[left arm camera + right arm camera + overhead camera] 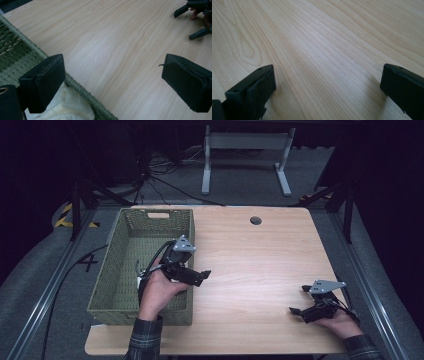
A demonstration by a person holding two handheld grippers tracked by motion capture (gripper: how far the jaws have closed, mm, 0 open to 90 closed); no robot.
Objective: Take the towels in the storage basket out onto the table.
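Cloth (67,106) in basket (15,53), under spread left gripper (112,85)

Lab / recording setup. Evidence: dark curtained surround, grey carpet floor w/ cable bundles (155,175) beyond the far edge of the wooden table (260,255), hazard tape (64,215) at far left, metal frame rails (45,295) along sides.

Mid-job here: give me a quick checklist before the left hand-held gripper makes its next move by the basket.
1. Left hand-held gripper open: ok, jaws wide apart.
2. Left jaws hold nothing: ok.
3. White cloth inside the green woven basket: ok, it lies just inside the rim.
4. Cloth fully released: cannot tell, one jaw sits close against it.
5. Right hand-held gripper open and apart: ok, low over the wooden table.
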